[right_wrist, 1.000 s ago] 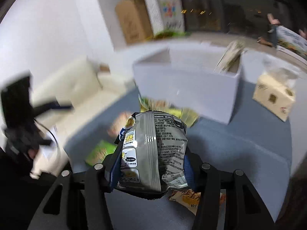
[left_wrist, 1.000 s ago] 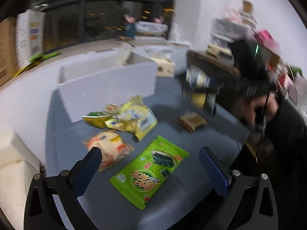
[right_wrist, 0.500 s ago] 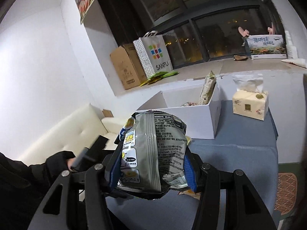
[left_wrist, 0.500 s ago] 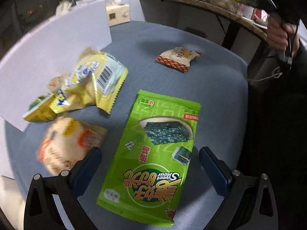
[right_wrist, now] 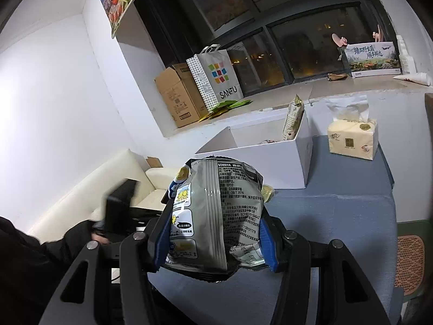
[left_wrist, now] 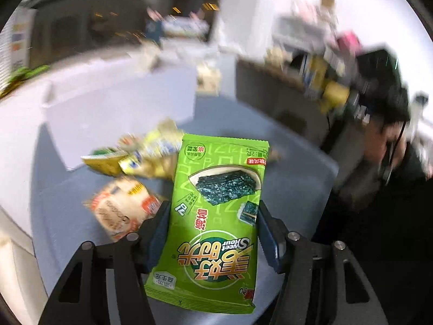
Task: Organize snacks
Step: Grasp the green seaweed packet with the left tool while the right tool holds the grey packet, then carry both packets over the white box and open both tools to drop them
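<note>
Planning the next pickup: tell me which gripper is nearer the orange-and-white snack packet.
Left. The left gripper, shut on the green seaweed packet, is just beside the orange-and-white packet. The right gripper holds a silver bag farther off.

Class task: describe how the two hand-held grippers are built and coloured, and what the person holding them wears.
The left gripper and the right gripper match: black frames with triangular cut-outs and silver round bolts, each carrying two blue finger pads. The person's sleeve is black.
</note>
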`<state>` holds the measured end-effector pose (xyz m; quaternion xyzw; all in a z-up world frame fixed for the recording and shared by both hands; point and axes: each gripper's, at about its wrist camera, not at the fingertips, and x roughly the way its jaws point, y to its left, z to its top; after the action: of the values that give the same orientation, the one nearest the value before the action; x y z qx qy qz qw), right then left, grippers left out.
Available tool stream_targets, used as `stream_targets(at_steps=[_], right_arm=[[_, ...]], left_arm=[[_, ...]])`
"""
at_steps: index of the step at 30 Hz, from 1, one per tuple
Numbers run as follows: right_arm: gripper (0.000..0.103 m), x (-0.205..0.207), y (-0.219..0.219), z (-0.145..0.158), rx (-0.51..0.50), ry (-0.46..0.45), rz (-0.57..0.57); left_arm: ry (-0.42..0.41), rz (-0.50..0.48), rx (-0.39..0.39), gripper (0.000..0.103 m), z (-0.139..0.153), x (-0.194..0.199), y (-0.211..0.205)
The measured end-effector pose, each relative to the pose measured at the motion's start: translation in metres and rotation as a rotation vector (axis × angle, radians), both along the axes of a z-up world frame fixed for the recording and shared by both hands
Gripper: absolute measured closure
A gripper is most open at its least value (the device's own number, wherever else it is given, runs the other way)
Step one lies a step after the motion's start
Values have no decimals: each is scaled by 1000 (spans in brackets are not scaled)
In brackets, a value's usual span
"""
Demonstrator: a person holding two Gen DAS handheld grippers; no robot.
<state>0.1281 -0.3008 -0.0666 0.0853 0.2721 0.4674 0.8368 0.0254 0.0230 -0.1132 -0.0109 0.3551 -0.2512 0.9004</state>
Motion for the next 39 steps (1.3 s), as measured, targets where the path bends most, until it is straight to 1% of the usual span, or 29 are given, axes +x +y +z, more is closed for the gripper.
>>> stream_targets(at_steps=[1,4,7,9,13,15,16,17,19,20,21,23,27,29,30,31,32,33,34,35,37,39], right_arm=[[44,0,2,0,-3,-1,-2],[44,0,10,1,-12,-12,-21],[44,2,22,6,-37,-40,-57],[44,8,31,11,-56,-43,-89],[44,39,55,31,-97,-56,-160],[44,67,69,44,-111,-43,-195],[44,81,76,50,-115,-40,-205],[44,90,82,53,-120,-41,-216],[44,126,103,63,-148,-29,-245],[44,135,110,65,-159,-29,-250],[44,155,124,67,-190,-21,-261],[44,181,143,66,-249,-18,-287],[44,217,167,58,-342,-16,-311],[44,226,173,54,-375,-17,-316],[44,231,177,51,-402,-20,-316],[44,234,179,49,-416,-22,-315],[43,237,181,47,-427,-20,-309],[36,242,184,44,-443,-8,-304],[26,246,185,40,-460,7,-308],[0,249,185,38,-468,11,-320],[0,248,181,38,-464,-9,-344],[0,245,177,40,-448,-14,-340]], left_arm=[[-38,49,-22,39,11,-8,5],[-102,174,-83,39,35,-13,23],[-138,295,-146,39,59,-3,43],[-154,341,-178,39,72,10,54],[-201,429,-238,39,100,53,72],[-211,467,-235,39,115,89,82],[-212,486,-235,39,117,103,85],[-192,507,-234,39,121,127,92],[-157,556,-224,39,120,161,98],[-126,572,-204,39,116,182,103],[-104,576,-201,39,111,202,101],[-60,593,-154,39,100,232,105],[-18,608,-109,39,80,262,108],[-9,617,-86,38,75,268,109],[-1,615,-80,33,72,272,110],[30,603,-72,23,68,278,111],[53,609,-63,16,66,277,112],[64,633,-50,1,64,275,113],[51,641,-49,0,64,274,115],[42,633,-46,0,64,272,115],[42,623,-33,0,65,268,113],[24,619,-21,0,70,263,110]])
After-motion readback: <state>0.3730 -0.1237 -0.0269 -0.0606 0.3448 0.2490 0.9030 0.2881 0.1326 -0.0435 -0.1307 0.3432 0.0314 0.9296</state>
